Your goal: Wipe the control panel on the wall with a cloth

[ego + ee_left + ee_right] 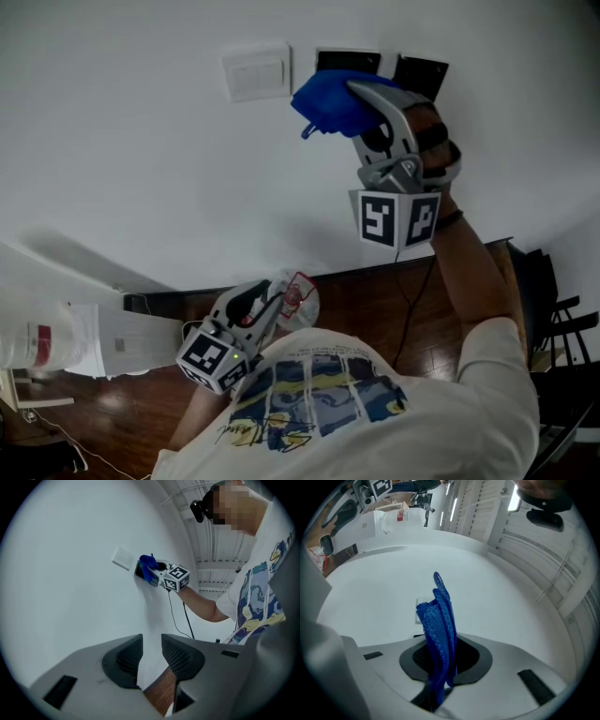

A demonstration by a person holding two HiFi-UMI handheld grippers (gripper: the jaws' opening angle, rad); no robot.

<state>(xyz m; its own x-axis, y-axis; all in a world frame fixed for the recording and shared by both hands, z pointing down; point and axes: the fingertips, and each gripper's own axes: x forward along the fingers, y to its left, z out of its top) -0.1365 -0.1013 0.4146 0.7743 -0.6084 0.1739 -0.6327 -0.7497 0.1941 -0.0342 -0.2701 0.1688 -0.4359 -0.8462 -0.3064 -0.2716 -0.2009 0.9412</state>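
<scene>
Right gripper (361, 108), arm stretched up, pinches the blue cloth (328, 105) at the wall panel (349, 60); left gripper (151, 660) low, spread

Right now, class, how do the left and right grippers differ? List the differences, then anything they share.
The right gripper is up at the wall by the dark panels; the left gripper hangs low by the person's shirt. The right gripper's jaws are shut on a blue cloth; the left gripper's jaws stand apart with nothing between them. Shared: both are grey and carry a marker cube.
</scene>
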